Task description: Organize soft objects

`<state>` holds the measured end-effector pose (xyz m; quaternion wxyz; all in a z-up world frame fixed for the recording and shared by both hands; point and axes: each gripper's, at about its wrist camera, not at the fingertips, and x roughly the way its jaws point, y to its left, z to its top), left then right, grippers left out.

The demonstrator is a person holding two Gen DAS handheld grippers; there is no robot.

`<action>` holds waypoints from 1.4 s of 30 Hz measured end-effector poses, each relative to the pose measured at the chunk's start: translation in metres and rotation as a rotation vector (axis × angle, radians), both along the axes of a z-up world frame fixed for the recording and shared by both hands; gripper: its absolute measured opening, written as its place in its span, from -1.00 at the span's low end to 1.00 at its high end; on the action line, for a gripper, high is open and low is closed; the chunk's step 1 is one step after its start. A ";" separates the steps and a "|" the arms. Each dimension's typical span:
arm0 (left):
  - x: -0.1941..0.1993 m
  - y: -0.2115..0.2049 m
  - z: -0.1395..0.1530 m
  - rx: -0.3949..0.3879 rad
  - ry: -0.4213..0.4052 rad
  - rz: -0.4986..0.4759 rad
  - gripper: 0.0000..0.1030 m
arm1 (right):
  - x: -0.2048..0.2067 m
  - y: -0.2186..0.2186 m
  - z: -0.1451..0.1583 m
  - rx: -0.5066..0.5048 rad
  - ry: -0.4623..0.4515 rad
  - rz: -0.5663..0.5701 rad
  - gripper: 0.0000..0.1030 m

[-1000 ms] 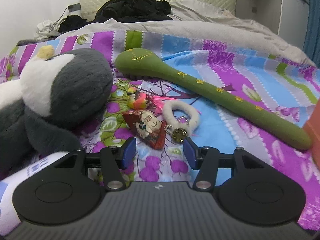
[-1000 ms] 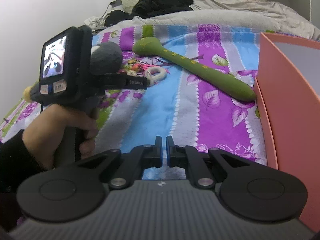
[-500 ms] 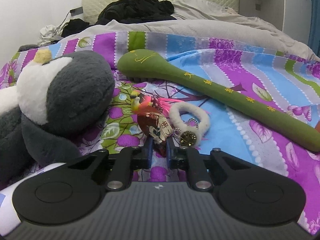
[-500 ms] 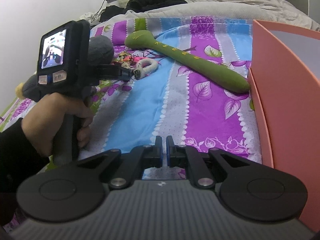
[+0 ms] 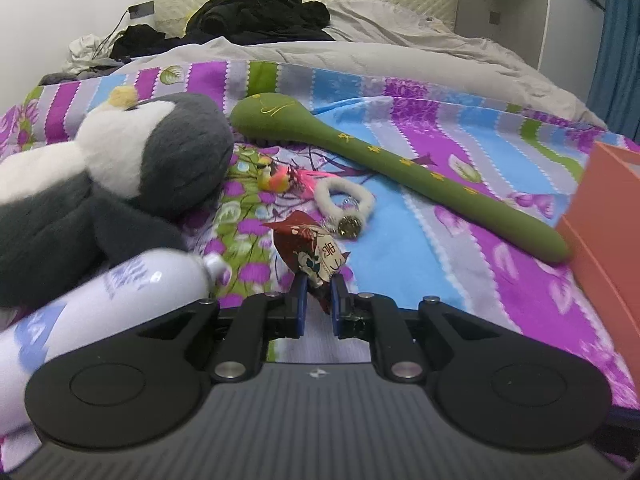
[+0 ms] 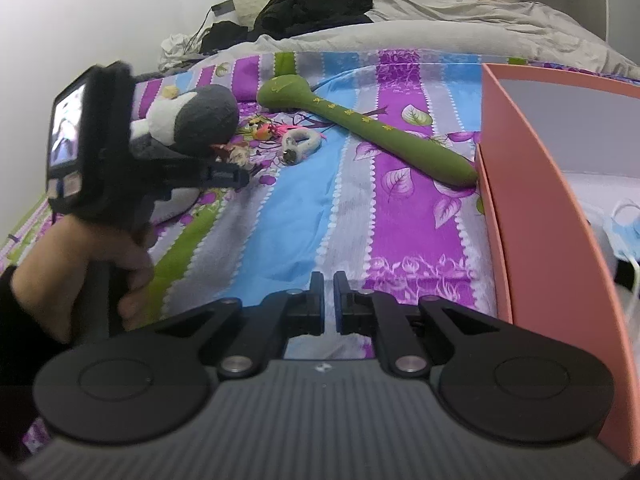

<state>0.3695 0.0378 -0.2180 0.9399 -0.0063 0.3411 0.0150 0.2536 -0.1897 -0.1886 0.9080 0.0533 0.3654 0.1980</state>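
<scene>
The bed with its striped, flowered cover is taking up most of both views, and it is carrying nearly all the soft things. At its right side the orange box is standing open; inside it I am seeing only a blue face mask, so I am judging that the sorting is near its beginning.

The grey and white plush penguin is lying at the left of the cover, and a white bottle is resting just beside it, close to the camera. The long green padded stick is lying slantwise across the stripes, with its thin end just beside the box wall. Between the penguin and the stick, the white fluffy ring with a small bell and the little orange and pink toy are lying untouched.

The left gripper is clamping the small red fabric pouch by its lower corner; its jaws have just been closing on it, and the pouch is appearing lifted a little off the cover. The right gripper is waiting empty over the cover near the box, with its jaws almost together and nothing between them.

So one small thing is in hand, and the penguin, the stick, the ring and the little toy are remaining to be placed, probably in the box.
</scene>
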 end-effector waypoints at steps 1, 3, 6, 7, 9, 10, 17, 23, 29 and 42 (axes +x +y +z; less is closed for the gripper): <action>-0.008 0.000 0.002 -0.007 0.001 0.001 -0.72 | -0.004 -0.001 0.001 0.005 0.000 -0.002 -0.83; -0.025 0.001 0.005 -0.025 0.005 0.003 -0.72 | -0.009 -0.002 0.003 0.009 0.006 -0.005 -0.81; -0.048 0.002 0.009 -0.058 0.017 0.006 -0.72 | -0.019 0.000 0.003 0.001 0.014 -0.013 -0.76; -0.055 0.003 0.009 -0.070 0.022 0.006 -0.72 | -0.021 0.001 0.002 -0.003 0.022 -0.015 -0.73; -0.071 0.002 0.010 -0.090 0.033 0.002 -0.72 | -0.026 0.004 0.001 -0.008 0.037 -0.011 -0.41; -0.079 0.002 0.010 -0.096 0.039 0.001 -0.72 | -0.028 0.005 0.000 -0.011 0.039 -0.011 -0.33; -0.119 -0.002 0.005 -0.121 0.088 -0.008 -0.72 | -0.038 0.015 -0.009 -0.015 0.064 -0.013 -0.15; -0.137 0.007 0.000 -0.193 0.124 0.019 -0.72 | -0.034 0.021 -0.021 -0.022 0.085 -0.022 -0.01; -0.143 0.010 0.001 -0.205 0.134 0.028 -0.72 | -0.024 0.032 -0.032 -0.013 0.083 -0.013 0.01; -0.161 0.001 0.018 -0.216 0.119 -0.005 -0.72 | -0.037 0.028 -0.015 -0.011 0.040 0.014 -0.47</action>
